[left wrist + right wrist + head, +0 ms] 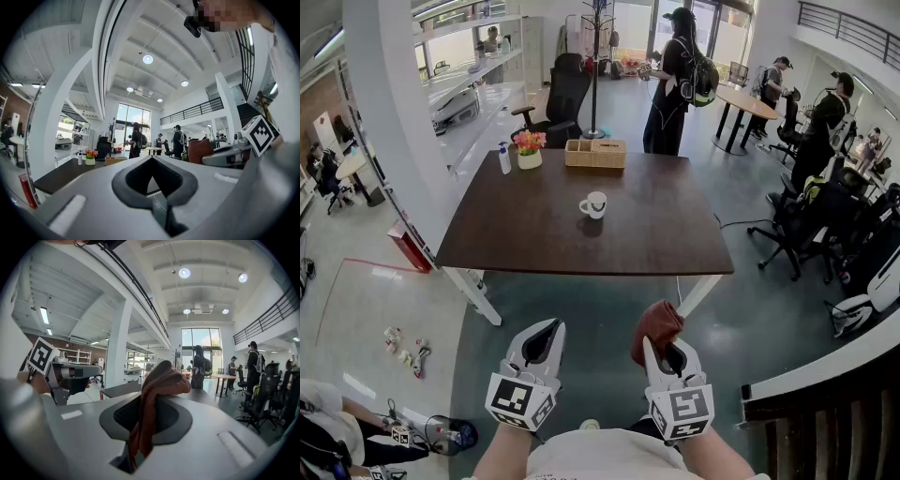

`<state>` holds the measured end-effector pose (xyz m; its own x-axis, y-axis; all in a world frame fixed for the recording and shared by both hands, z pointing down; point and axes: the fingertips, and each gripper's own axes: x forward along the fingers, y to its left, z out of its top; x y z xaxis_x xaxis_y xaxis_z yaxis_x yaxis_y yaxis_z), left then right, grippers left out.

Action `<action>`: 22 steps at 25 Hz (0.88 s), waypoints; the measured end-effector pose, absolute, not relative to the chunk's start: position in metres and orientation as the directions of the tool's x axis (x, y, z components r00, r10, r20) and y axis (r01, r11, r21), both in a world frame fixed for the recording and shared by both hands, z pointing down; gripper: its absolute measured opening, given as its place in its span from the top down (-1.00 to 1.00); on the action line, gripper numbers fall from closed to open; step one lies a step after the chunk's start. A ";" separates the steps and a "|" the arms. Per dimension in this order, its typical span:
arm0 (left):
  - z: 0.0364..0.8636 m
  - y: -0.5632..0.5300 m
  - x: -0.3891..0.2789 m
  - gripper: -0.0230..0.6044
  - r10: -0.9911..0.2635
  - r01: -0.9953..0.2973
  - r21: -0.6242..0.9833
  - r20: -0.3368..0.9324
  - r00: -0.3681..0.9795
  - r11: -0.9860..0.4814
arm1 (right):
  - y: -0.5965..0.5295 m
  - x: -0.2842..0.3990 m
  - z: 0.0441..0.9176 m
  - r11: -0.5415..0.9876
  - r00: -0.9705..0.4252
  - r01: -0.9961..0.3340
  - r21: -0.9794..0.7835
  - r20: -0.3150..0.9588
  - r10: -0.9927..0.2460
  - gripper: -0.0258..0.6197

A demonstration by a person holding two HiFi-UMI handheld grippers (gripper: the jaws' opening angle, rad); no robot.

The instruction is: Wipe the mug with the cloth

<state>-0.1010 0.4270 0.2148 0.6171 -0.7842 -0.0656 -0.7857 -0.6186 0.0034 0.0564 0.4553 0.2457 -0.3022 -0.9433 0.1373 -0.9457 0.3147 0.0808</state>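
Note:
A white mug (593, 204) stands near the middle of the dark brown table (506, 234), well ahead of both grippers. My right gripper (662, 343) is held in the air in front of the table's near edge, shut on a reddish-brown cloth (657, 322). In the right gripper view the cloth (157, 390) is pinched between the jaws and bunches over their tip. My left gripper (546, 330) hovers beside it on the left, shut and holding nothing; its jaws (152, 161) meet with no gap. The mug does not show in either gripper view.
At the table's far edge stand a flower pot (529, 150), a spray bottle (504, 157) and a wooden box (595, 153). A black office chair (558, 94) and a coat stand (595, 66) are behind. Several people stand beyond. More chairs (806, 230) are on the right, and a railing (825, 412) at lower right.

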 end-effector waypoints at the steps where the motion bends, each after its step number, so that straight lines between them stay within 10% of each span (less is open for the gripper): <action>1: 0.215 0.427 -0.101 0.93 -0.783 -0.784 0.002 -0.064 0.619 -0.620 | 0.455 0.056 0.246 0.315 -0.302 -0.946 0.082 0.138 -0.943 0.67; 22: 0.217 0.409 -0.141 0.93 -0.789 -0.788 0.036 -0.053 0.612 -0.614 | 0.429 0.041 0.249 0.257 -0.244 -0.962 0.090 0.137 -0.960 0.66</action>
